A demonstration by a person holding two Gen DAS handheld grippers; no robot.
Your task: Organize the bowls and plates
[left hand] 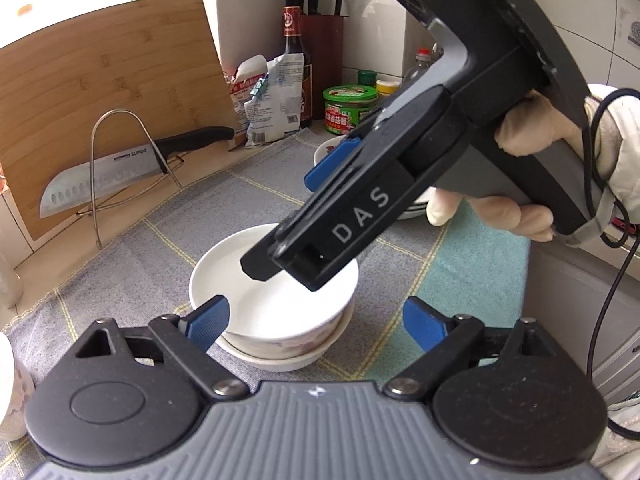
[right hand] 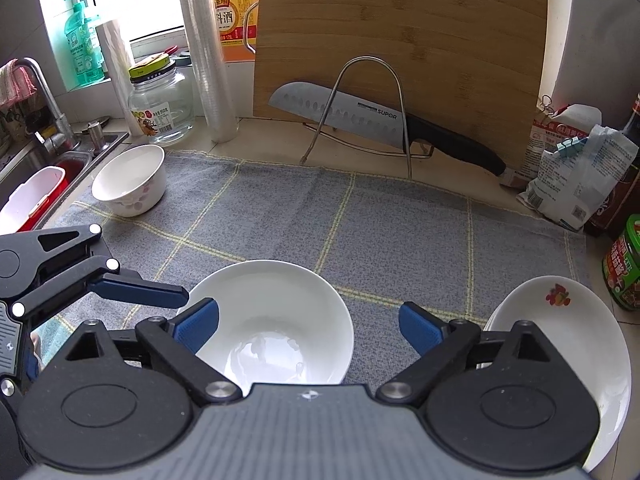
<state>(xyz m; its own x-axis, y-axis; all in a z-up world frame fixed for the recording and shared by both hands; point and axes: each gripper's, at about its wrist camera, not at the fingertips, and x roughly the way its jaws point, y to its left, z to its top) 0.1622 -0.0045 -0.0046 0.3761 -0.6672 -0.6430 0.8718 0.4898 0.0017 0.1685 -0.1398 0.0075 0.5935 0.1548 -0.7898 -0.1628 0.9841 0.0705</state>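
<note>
Both tools gape apart, white bowl lying loose between them.

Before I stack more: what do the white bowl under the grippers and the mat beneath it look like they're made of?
White bowl: probably glazed ceramic or porcelain; smooth, glossy, with bright reflections inside and a thin hard rim. Melamine can't be excluded. Mat: woven cloth, grey with yellow grid lines, matte, visible weave texture and a slightly frayed edge.

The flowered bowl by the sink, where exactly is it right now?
In the right wrist view, the flowered bowl stands upright at the far left corner of the grey cloth, beside the sink and just in front of the glass jar.
</note>
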